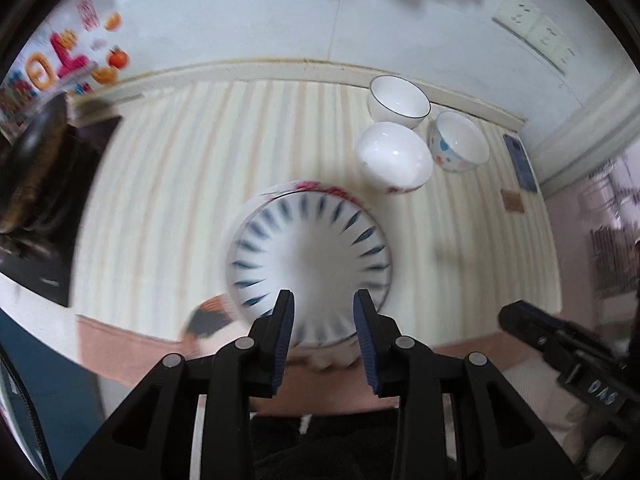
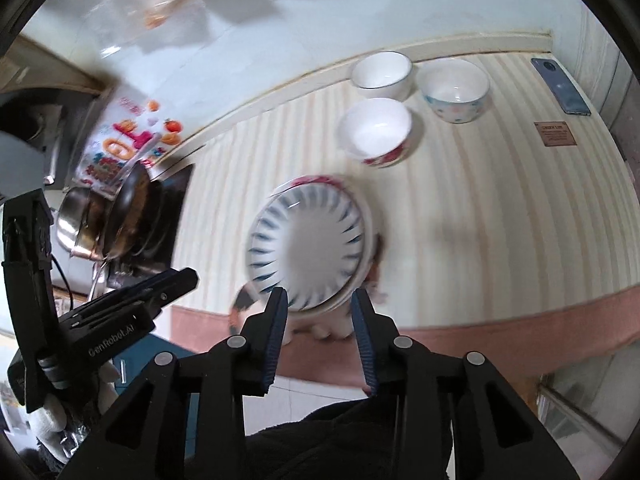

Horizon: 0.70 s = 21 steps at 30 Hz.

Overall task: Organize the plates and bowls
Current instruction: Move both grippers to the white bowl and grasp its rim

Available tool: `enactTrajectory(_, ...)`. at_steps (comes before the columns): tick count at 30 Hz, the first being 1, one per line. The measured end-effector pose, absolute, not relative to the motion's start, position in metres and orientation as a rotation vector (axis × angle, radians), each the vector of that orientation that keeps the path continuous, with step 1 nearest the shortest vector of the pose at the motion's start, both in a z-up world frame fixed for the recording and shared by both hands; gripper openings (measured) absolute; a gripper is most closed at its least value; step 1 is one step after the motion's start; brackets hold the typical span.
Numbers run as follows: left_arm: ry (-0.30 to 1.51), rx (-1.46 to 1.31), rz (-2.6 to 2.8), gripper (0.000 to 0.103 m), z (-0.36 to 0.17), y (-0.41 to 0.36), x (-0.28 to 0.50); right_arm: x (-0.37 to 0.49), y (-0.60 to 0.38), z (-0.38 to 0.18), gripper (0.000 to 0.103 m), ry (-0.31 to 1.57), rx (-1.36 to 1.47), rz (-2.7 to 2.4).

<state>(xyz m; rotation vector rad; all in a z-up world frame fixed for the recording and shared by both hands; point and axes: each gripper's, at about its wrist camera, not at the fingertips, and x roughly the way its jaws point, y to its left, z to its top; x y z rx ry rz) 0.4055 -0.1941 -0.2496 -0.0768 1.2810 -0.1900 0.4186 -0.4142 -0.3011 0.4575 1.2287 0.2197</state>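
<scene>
Both grippers, left [image 1: 324,312] and right [image 2: 319,307], hang with fingers apart and empty above the blue-striped plate [image 1: 310,256], which tops a plate stack near three bowls [image 1: 394,156] on the striped counter [image 1: 192,168].

My two cameras look down from near, both seeing the blue-striped plate [image 1: 310,256] [image 2: 308,240] and bowls behind it.

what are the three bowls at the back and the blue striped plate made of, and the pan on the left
The three bowls look like glazed white ceramic: glossy highlights and printed decoration. The blue striped plate looks the same, though it is blurred. The pan seems to be dark metal with a shiny rim; any coating cannot be told.
</scene>
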Motion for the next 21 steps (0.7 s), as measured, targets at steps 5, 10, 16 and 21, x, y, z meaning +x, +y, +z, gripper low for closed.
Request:
enactTrajectory(5, 1.331, -0.118, -0.159, 0.028, -0.283, -0.235, 0.47, 0.482, -0.459, -0.337, 0.036, 1.281, 0.464, 0.213)
enactTrajectory(10, 1.374, -0.166, -0.118, 0.028, -0.315, -0.248, 0.532, 0.559, -0.487, -0.377, 0.036, 1.313, 0.454, 0.222)
enactTrajectory(16, 1.458, -0.175, -0.128, 0.028, -0.357, -0.259, 0.59, 0.629, -0.497, -0.416, 0.036, 1.344, 0.483, 0.206)
enactTrajectory(21, 1.48, -0.149, -0.171, 0.023, -0.381, -0.268, 0.609, 0.663, -0.492, -0.449, 0.036, 1.386, 0.511, 0.202)
